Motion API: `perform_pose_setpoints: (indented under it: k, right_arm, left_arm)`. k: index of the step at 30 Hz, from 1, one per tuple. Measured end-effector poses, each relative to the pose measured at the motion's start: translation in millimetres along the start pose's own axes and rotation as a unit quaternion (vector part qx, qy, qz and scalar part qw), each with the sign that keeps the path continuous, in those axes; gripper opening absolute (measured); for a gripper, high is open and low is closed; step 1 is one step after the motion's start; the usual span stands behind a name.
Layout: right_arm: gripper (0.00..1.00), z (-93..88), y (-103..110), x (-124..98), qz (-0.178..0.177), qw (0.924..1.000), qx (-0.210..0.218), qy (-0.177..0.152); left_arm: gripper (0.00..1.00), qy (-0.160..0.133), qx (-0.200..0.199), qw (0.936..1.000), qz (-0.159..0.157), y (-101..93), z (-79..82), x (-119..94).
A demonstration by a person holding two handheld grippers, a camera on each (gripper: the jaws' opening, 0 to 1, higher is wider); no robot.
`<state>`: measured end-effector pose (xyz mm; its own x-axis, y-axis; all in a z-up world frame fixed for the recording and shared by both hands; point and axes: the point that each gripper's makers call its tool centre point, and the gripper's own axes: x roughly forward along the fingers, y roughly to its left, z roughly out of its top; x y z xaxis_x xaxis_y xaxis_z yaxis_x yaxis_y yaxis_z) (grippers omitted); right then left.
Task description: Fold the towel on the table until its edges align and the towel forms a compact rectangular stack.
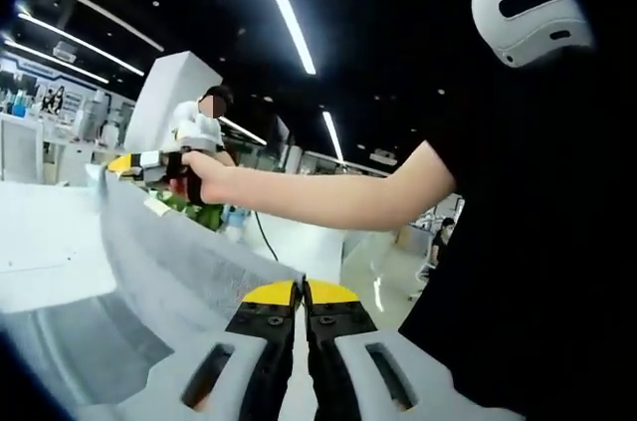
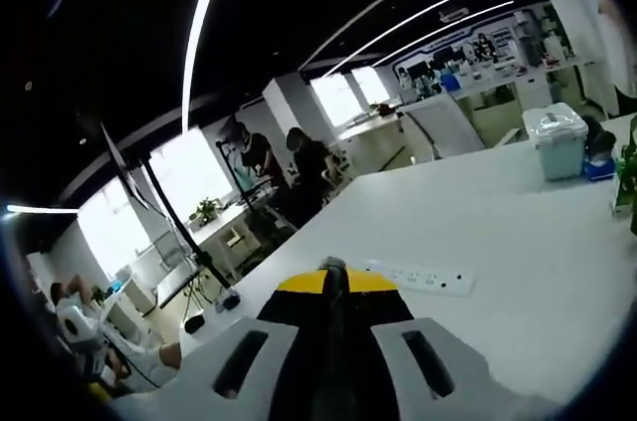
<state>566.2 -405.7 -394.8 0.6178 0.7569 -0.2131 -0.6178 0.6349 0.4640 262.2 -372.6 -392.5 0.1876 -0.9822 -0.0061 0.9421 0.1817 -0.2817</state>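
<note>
A grey towel (image 1: pixel 169 257) hangs lifted and stretched in the left gripper view. Its upper edge runs from my left gripper (image 1: pixel 301 290) up to my right gripper (image 1: pixel 121 164). My left gripper's yellow-tipped jaws are pressed together on the towel's near corner. A hand holds the right gripper at the towel's far corner. In the right gripper view, my right gripper (image 2: pixel 333 277) has its jaws shut, with a thin dark sliver pinched at the tips. The rest of the towel is hidden below that view.
The white table (image 2: pixel 518 242) carries a white power strip (image 2: pixel 418 280), a lidded plastic box (image 2: pixel 557 137) and a plant at its right edge. The person's forearm (image 1: pixel 328 197) crosses above the towel. Several people and desks stand in the background.
</note>
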Motion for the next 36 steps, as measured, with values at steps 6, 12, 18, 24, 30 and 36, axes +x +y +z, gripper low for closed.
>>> perform_pose_setpoints:
  k: [6, 12, 18, 24, 30, 36]
  right_arm:
    - [0.01, -4.0, 6.8, 13.0, -0.007, 1.0000, 0.003, -0.004]
    - [0.01, -8.0, 12.7, 22.9, -0.005, 0.9998, 0.016, -0.015]
    - [0.01, -7.9, 18.0, 28.3, -0.006, 0.9999, 0.013, -0.006]
    - [0.01, -5.2, 23.3, 36.3, -0.003, 0.9995, 0.026, -0.019]
    - [0.01, 0.4, 29.5, 43.8, 0.004, 0.9987, 0.047, -0.019]
    - [0.01, -1.7, 31.3, 50.8, 0.004, 0.9982, 0.057, -0.020]
  left_arm:
    - [0.02, -0.004, -0.007, 0.9999, -0.011, 4.4, -0.1, -14.4]
    - [0.02, -0.006, -0.018, 0.9997, -0.016, 6.3, -6.5, -25.2]
    - [0.02, -0.005, -0.016, 0.9998, -0.011, 4.6, -1.0, -33.3]
    - [0.02, -0.022, -0.022, 0.9995, -0.012, 10.3, 3.5, -44.6]
    - [0.02, -0.035, -0.023, 0.9990, 0.012, 13.7, 11.6, -56.8]
    - [0.02, -0.055, -0.022, 0.9978, 0.029, 18.8, 18.9, -71.6]
